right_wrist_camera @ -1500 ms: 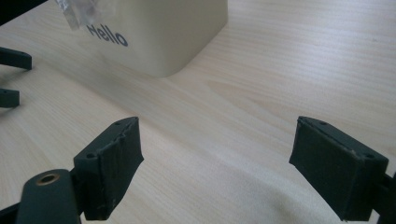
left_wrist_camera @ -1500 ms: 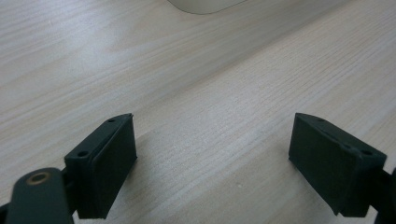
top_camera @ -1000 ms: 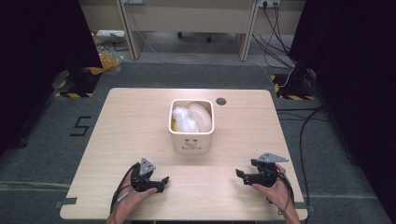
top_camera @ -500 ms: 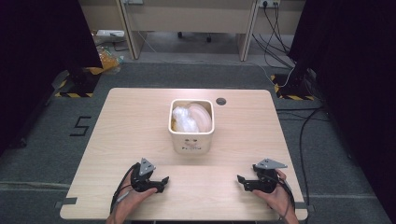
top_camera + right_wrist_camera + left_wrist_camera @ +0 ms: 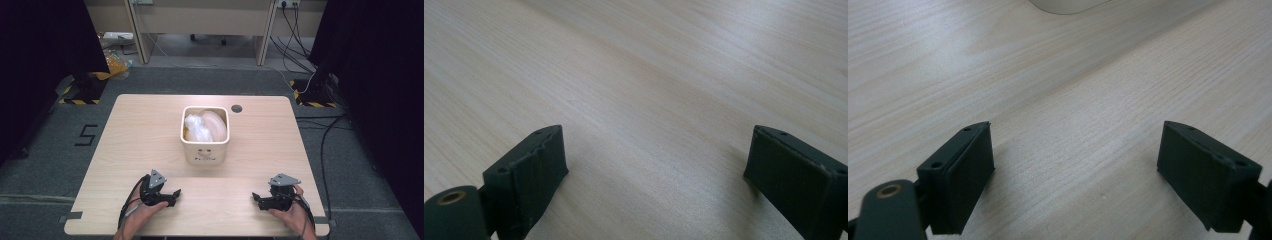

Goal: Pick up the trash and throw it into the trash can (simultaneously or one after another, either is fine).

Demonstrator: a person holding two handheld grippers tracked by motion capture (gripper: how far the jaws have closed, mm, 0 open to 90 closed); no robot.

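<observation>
The white bin (image 5: 205,135) stands upright at the centre of the table (image 5: 135,140), open top up, dark print on its near face too small to read. A "5" (image 5: 86,135) marks the floor at left. Left gripper (image 5: 170,196) and right gripper (image 5: 258,199), at the lower frame, point toward each other; both have jaws apart, holding nothing, the right's having just opened wider.
</observation>
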